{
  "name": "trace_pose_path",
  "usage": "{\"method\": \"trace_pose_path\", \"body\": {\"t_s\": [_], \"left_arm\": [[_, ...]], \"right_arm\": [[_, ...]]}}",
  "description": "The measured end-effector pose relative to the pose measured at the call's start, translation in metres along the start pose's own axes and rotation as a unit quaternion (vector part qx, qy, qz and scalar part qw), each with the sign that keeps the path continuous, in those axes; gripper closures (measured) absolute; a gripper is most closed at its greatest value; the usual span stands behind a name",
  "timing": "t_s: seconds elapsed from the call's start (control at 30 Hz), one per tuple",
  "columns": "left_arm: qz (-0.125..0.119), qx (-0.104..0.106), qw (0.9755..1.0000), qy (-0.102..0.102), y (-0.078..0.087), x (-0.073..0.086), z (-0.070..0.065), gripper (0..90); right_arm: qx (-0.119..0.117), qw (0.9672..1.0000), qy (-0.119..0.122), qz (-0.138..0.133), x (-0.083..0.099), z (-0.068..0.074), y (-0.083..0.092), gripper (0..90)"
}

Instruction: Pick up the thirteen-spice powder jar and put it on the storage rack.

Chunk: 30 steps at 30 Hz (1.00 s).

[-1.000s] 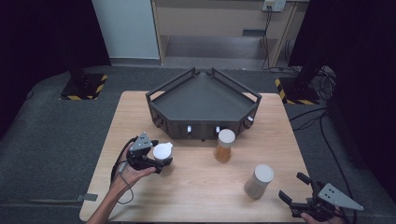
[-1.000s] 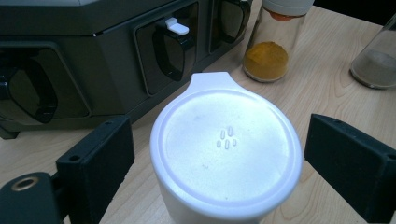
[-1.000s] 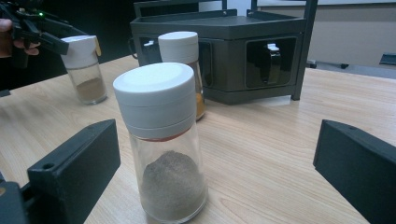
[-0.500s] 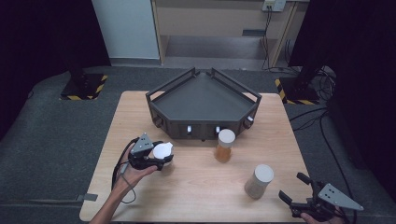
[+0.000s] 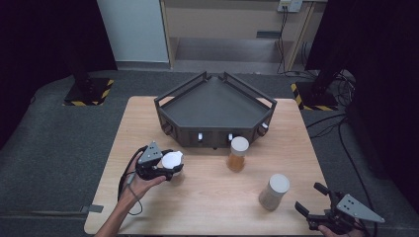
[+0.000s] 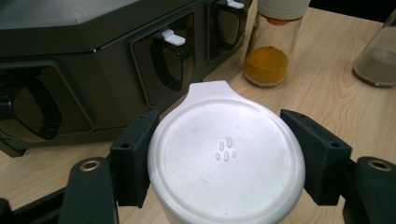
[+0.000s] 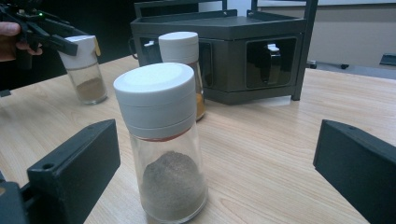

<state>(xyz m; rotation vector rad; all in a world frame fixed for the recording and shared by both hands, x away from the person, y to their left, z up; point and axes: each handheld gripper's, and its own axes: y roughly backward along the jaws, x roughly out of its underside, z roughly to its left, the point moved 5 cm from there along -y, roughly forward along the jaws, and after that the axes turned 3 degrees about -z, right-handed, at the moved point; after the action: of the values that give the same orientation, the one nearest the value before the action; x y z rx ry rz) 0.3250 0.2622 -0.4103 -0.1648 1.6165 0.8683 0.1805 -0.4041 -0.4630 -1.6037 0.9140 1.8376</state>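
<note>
A person sits at a light wooden table and holds a black claw in each hand. The left claw is at the left side of the table, in front of a dark rack that has little windows in its front. This claw pinches a glass jar by its white lid, with one black pad pressed on each side of the lid. The jaws have just been closing, and the jar is caught between them. In the right claw's own view this jar stands upright on the table, far off at the left, and has brown powder at the bottom. The lid is round with a small tab that points toward the rack. A second jar with yellow powder and a white lid stands just in front of the rack, near the middle of the table. A third jar with grey powder and a white lid stands nearer the person, on the right side. The right claw is at the bottom right corner of the table, just beside that grey jar. Its jaws are spread wide apart and touch nothing. In its own view the grey jar stands upright between the two black pads, closer to the left one, with table showing on both sides.
</note>
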Motion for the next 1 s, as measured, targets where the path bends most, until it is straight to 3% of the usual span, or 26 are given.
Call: {"method": "trace_pose_path", "body": {"t_s": [0.53,1.0], "left_arm": [[-0.007,0.060,0.9979,-0.024,0.011,-0.014,0.010,30.6],[-0.006,0.106,0.9934,-0.043,0.012,-0.037,0.018,30.6]], "right_arm": [[-0.002,1.0000,0.000,0.001,0.000,0.001,-0.002,0.9],[-0.004,1.0000,-0.003,0.003,0.000,0.000,-0.003,0.9]]}}
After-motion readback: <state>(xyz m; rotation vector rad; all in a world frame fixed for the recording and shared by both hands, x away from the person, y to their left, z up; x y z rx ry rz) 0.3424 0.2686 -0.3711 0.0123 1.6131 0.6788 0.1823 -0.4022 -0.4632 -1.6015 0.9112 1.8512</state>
